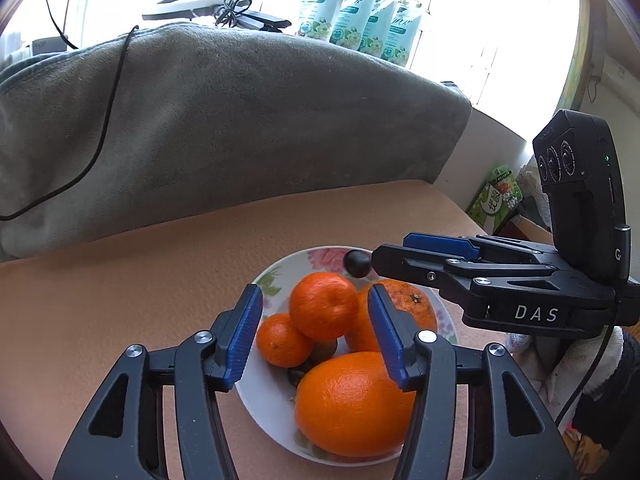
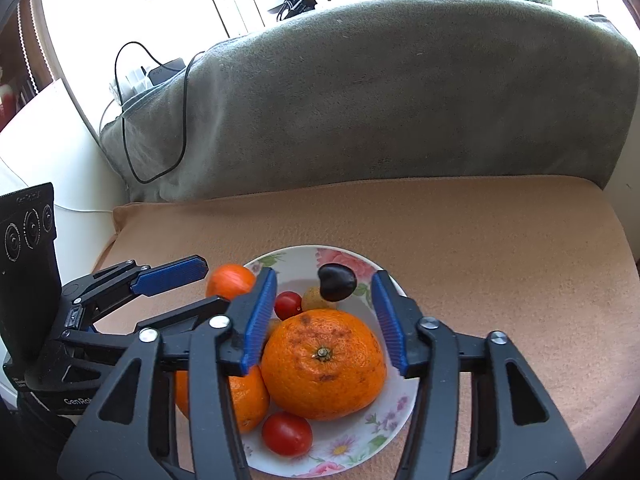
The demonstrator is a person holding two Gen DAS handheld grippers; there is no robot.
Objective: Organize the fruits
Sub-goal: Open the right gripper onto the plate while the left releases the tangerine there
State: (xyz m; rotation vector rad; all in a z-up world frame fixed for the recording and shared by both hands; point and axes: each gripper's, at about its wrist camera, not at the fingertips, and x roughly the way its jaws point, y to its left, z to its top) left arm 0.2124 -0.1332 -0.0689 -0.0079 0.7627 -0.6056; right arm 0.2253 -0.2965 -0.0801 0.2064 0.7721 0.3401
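Fruit (image 2: 323, 364) sits piled in the plate (image 2: 384, 412) on the near cushion (image 2: 500, 248), and with your left gripper (image 1: 316, 336) and right gripper (image 2: 324, 320) both open and empty, withdraw gently so nothing rolls.

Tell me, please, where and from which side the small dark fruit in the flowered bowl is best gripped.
Grip the small dark fruit across its rounded middle, coming down from above: it lies exposed at the far side of the flowered bowl, with bare china on either side for the fingers.
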